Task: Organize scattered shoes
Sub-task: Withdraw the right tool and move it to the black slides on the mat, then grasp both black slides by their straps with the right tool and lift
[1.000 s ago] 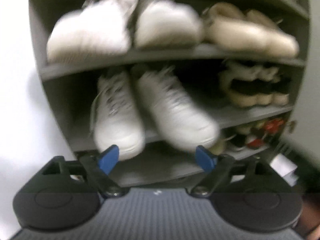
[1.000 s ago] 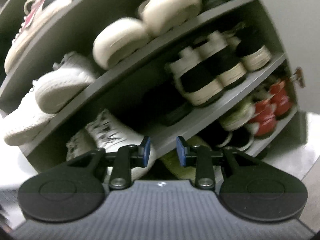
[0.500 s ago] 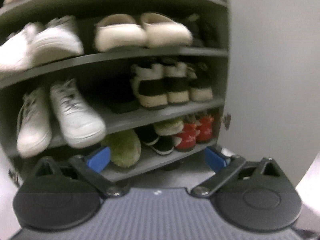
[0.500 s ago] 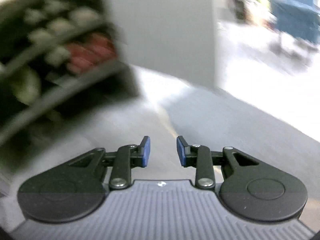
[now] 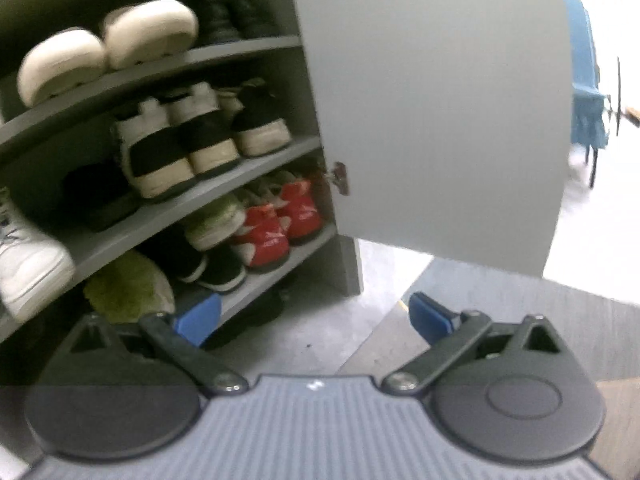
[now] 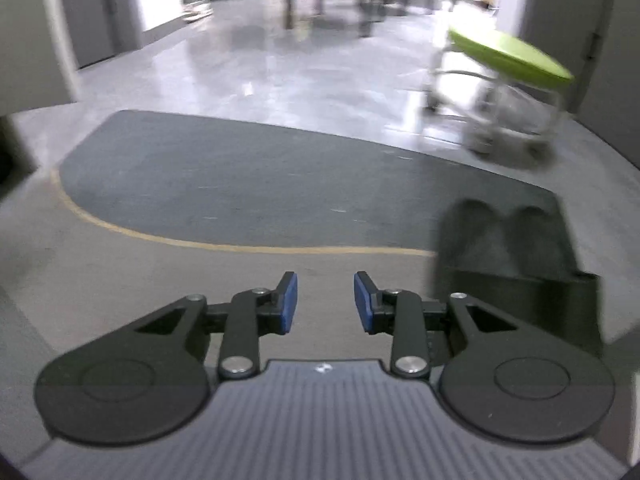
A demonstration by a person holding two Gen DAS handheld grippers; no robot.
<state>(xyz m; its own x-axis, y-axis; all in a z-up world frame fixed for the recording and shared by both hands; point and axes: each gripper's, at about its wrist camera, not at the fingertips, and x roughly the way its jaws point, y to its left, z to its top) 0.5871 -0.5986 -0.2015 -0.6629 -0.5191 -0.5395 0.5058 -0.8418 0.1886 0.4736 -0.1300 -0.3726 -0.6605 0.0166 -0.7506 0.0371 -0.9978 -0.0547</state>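
- R gripper (image 6: 325, 307) has swung away from the shoe rack: a sec ago its view was full of shelves, now it's floor, a dark mat (image 6: 256, 184) ahead of the jaws & a green stool (image 6: 508, 56) far ahead to the right.
- R jaws are opening, part spread w/ nothing between them.
- Dark pair of shoes (image 6: 504, 240) lies on the floor just right of & slightly ahead of the R jaws, blurred; prob the next scattered pair to fetch.
- L gripper (image 5: 314, 316) has drifted along the rack (image 5: 256, 46) toward its right end; open cabinet door (image 5: 440, 112) now fills the space above the R-hand jaw.
- L jaws spread wide, empty.
- Shelved already, ahead-left of L jaws: cream slippers (image 5: 108, 52) up top, black-and-cream sneakers (image 5: 176, 140) mid, red sneakers (image 5: 280, 220) & a green fuzzy slipper (image 5: 128, 288) low.
- Meaning: shelving of one pair looks done; the hands seem to be turning to the floor for another.
- Writing: a white mark shows on the red sneakers but is too blurred to read; no legible brand or label elsewhere.
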